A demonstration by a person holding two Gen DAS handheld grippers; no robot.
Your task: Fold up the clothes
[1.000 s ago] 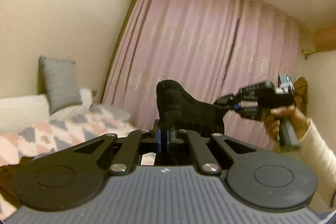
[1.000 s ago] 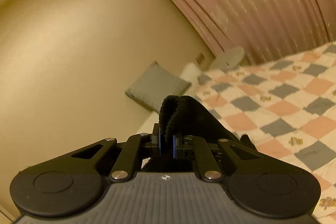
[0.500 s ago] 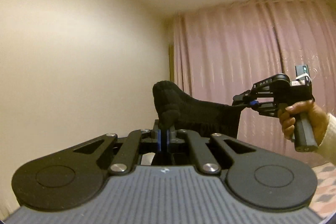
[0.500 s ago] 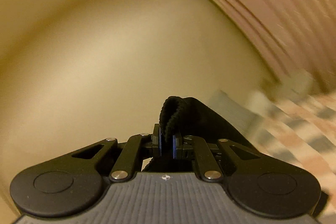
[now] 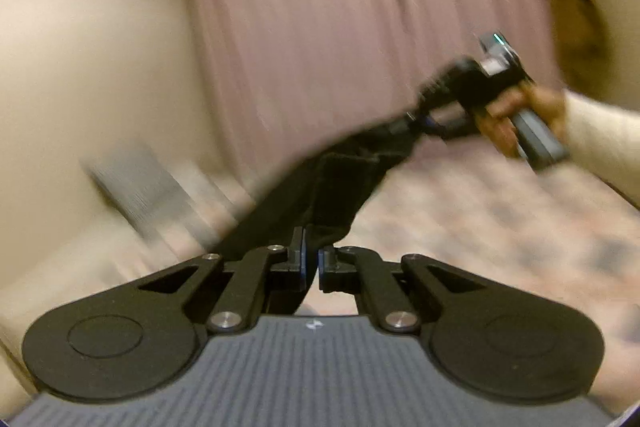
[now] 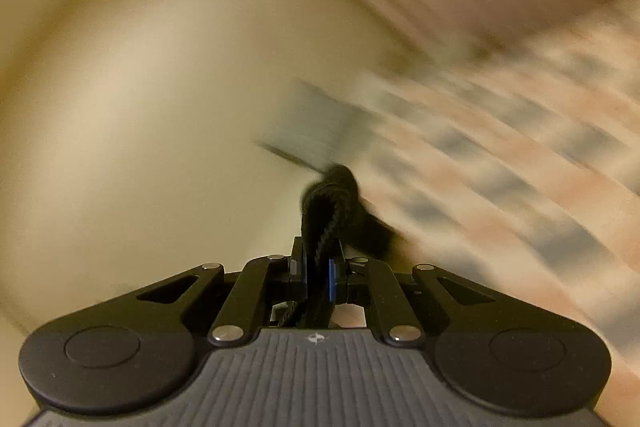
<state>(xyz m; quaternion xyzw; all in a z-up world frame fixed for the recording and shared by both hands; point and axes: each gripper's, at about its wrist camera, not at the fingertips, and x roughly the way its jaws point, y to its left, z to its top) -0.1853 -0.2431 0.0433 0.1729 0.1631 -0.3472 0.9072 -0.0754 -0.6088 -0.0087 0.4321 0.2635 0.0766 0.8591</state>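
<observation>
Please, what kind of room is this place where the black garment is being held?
Most likely a bedroom. A bed with a checked quilt in pink and grey lies below the black garment, a grey pillow leans by the wall, and a pink curtain hangs behind.

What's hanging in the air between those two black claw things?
In the left wrist view, a black garment spans from the left gripper to the right gripper, above the blurred patterned bedspread.
</observation>
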